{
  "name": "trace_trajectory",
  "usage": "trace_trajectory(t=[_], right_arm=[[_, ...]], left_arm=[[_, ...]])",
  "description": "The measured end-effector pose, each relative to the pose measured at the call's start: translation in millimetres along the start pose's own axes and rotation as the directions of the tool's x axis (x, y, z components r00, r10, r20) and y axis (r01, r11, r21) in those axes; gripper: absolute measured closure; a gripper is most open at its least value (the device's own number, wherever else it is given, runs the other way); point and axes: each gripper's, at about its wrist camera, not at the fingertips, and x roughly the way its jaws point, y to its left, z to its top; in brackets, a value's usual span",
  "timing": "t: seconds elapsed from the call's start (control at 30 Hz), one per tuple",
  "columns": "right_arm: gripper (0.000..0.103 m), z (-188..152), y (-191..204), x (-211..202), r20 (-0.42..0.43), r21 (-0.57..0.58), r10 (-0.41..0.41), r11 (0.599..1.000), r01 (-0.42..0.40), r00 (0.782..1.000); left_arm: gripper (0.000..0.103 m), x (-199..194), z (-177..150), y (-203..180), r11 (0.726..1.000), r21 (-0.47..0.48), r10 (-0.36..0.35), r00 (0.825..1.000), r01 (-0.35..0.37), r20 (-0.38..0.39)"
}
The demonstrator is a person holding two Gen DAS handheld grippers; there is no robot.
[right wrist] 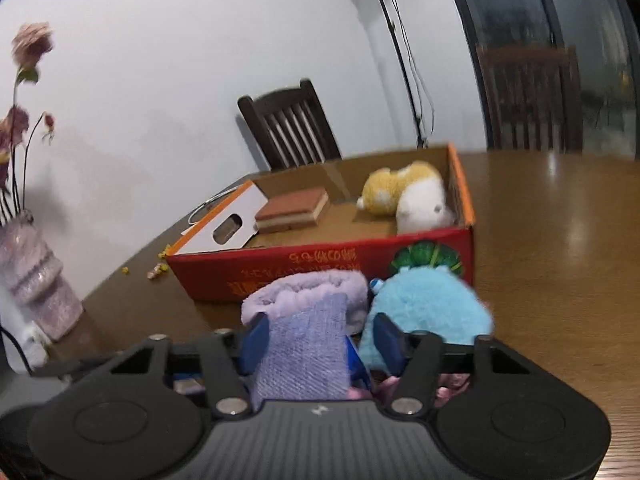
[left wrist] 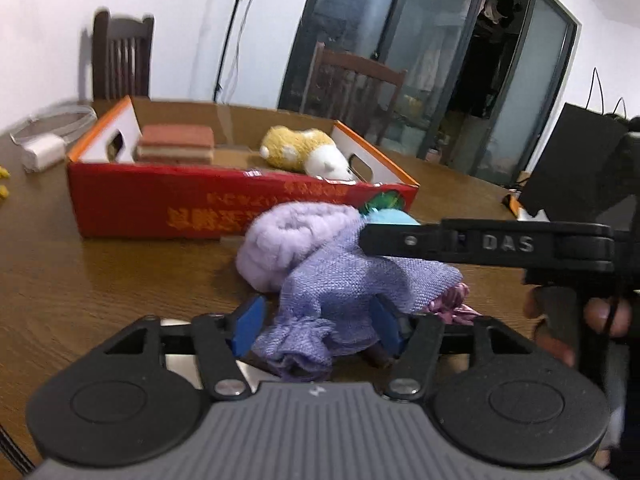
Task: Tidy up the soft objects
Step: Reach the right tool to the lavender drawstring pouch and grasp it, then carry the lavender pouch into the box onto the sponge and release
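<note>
Both grippers on the purple cloth

Left gripper (left wrist: pixel 316 326) and right gripper (right wrist: pixel 320 338) each have jaws pinching the cloth (left wrist: pixel 352 284), probably to lift it into the red box (left wrist: pixel 240 204).

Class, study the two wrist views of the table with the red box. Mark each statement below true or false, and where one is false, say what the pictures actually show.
1. The yellow and white plush toy lies inside the red cardboard box. True.
2. The blue fluffy toy is inside the box. False: it sits on the wooden table, in front of the box.
3. The purple knitted cloth lies between the jaws of the left gripper. True.
4. The box holds nothing but the plush toy. False: a layered brown sponge block is in it too.
5. A vase of flowers stands on the table. True.
</note>
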Motion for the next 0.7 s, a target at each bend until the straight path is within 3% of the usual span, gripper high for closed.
trace_trajectory(t=[0.03,0.07,0.13,0.3,0.37,0.5,0.57,0.6,0.7], right_arm=[[0.075,0.6,-2.2,4.8,-0.014,0.018,0.03,0.999,-0.029,0.999],[0.076,1.2,-2.9,7.5,-0.022,0.031,0.05,0.998,-0.049,0.999],[0.09,2.2,2.7,4.4,-0.007,0.006,0.039,0.999,-0.039,0.999],[0.09,-1.8,32.3,-50.8,0.1,-0.104,0.062,0.993,-0.051,0.993],[0.09,-13.2,38.0,-76.1,0.119,-0.116,0.087,0.991,-0.073,0.989],[0.09,-62.3,33.9,-102.4,0.045,-0.071,0.093,0.993,-0.089,0.995],[0.09,-91.2,32.7,-104.2,0.003,-0.063,0.05,0.997,-0.05,0.999],[0.09,-104.7,32.9,-105.8,-0.013,-0.067,0.018,0.998,-0.019,1.0],[0.09,-127.1,31.0,-114.5,-0.01,-0.053,0.002,0.999,-0.003,1.0]], left_arm=[[0.065,1.0,0.9,1.3,1.0,-0.01,-0.011,1.0,0.011,-0.009],[0.07,-0.8,1.3,0.0,1.0,-0.006,-0.004,1.0,0.004,0.002],[0.081,-11.3,3.9,-6.3,1.0,0.026,0.001,0.999,-0.002,0.036],[0.083,-71.6,2.9,-23.5,0.989,0.126,-0.097,0.987,0.081,0.131],[0.083,-90.7,-9.8,-28.2,0.982,0.152,-0.134,0.983,0.115,0.126],[0.083,-100.7,-51.6,-35.6,0.98,0.162,-0.125,0.991,0.115,0.053],[0.082,-103.0,-71.7,-36.2,0.983,0.155,-0.102,0.995,0.098,0.015],[0.075,-106.7,-77.6,-33.8,0.984,0.134,-0.119,0.993,0.116,0.01],[0.034,-121.8,-87.2,-19.5,0.987,0.048,-0.156,0.987,0.154,0.048]])
